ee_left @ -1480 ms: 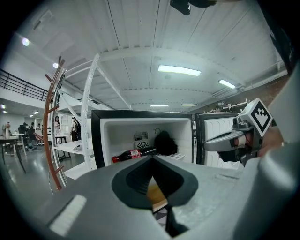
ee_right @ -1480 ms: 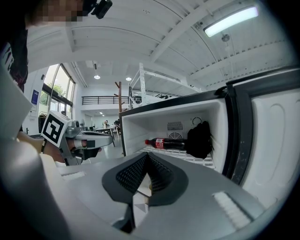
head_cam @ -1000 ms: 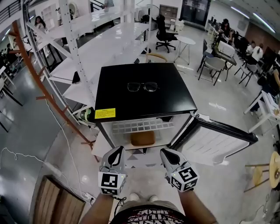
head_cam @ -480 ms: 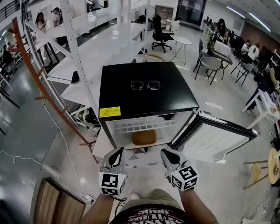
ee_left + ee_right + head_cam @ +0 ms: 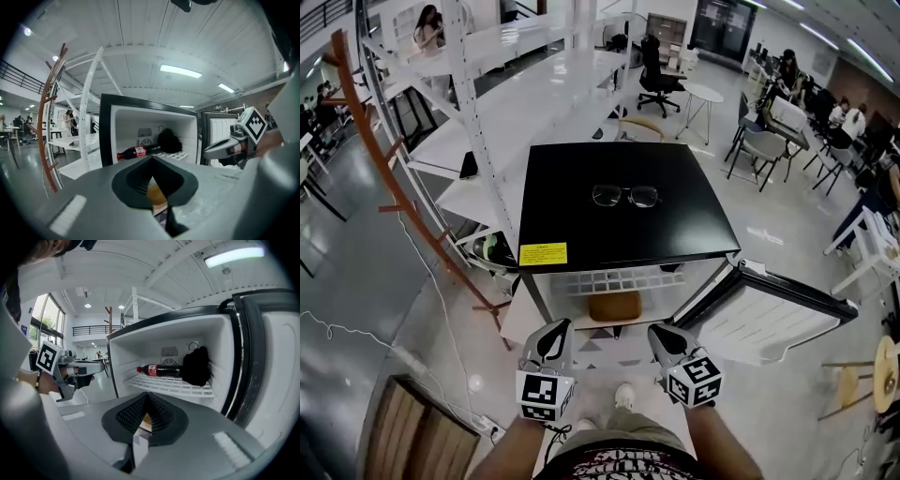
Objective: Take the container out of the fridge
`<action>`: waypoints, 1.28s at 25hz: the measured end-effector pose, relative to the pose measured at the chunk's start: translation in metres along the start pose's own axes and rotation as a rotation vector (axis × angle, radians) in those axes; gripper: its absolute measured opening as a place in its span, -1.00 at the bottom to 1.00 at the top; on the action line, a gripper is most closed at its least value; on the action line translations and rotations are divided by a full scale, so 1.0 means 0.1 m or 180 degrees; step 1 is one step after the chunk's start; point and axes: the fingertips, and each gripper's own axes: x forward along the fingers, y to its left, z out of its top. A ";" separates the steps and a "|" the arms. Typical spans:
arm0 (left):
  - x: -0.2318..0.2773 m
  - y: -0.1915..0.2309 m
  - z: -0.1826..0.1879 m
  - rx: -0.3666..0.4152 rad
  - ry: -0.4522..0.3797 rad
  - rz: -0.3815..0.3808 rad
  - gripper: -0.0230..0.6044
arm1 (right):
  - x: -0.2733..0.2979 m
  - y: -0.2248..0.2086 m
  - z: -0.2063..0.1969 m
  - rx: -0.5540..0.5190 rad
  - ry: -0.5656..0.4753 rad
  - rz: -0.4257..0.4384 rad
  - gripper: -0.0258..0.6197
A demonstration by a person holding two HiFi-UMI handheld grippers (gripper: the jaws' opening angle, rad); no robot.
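A black mini-fridge point(image 5: 623, 211) stands open, its door point(image 5: 773, 305) swung out to the right. An orange-brown container point(image 5: 614, 306) sits on the lower level under the white wire shelf point(image 5: 614, 279). My left gripper point(image 5: 551, 342) and right gripper point(image 5: 667, 339) hover side by side just in front of the opening, both shut and holding nothing. In the left gripper view the left gripper point(image 5: 152, 159) points at the fridge interior, and a sliver of the container point(image 5: 156, 193) shows below the tips. The right gripper point(image 5: 147, 397) also points at the interior.
A cola bottle point(image 5: 159, 370) and a black bundle point(image 5: 196, 365) lie on the wire shelf point(image 5: 171, 385). Glasses point(image 5: 625, 195) rest on the fridge top. A white shelving rack point(image 5: 478, 141) and a reddish pole point(image 5: 384, 178) stand left. A wooden board point(image 5: 412, 431) lies on the floor.
The fridge sits a little lower and further right in the head view. Both grippers stay shut side by side, slightly lower in frame. A shoe now shows between them.
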 end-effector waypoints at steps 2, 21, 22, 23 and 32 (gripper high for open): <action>0.04 -0.01 0.00 -0.0003 0.0004 0.0002 -0.93 | 0.09 -0.08 -0.04 0.0010 0.0039 -0.0002 -0.83; 0.16 0.06 -0.18 -0.0036 0.0132 0.0130 -0.93 | 0.74 -0.48 -0.75 0.0133 0.0632 -0.0024 -0.61; 0.15 0.06 -0.19 -0.0040 0.0144 0.0129 -0.93 | 0.76 -0.51 -0.80 0.0153 0.0657 -0.0035 -0.59; 0.14 0.05 -0.21 -0.0044 0.0157 0.0126 -0.93 | 0.78 -0.53 -0.85 0.0178 0.0685 -0.0048 -0.57; 0.02 0.04 -0.43 -0.0042 0.0314 0.0142 -0.93 | 1.11 -0.74 -1.31 0.0367 0.0956 -0.0194 -0.38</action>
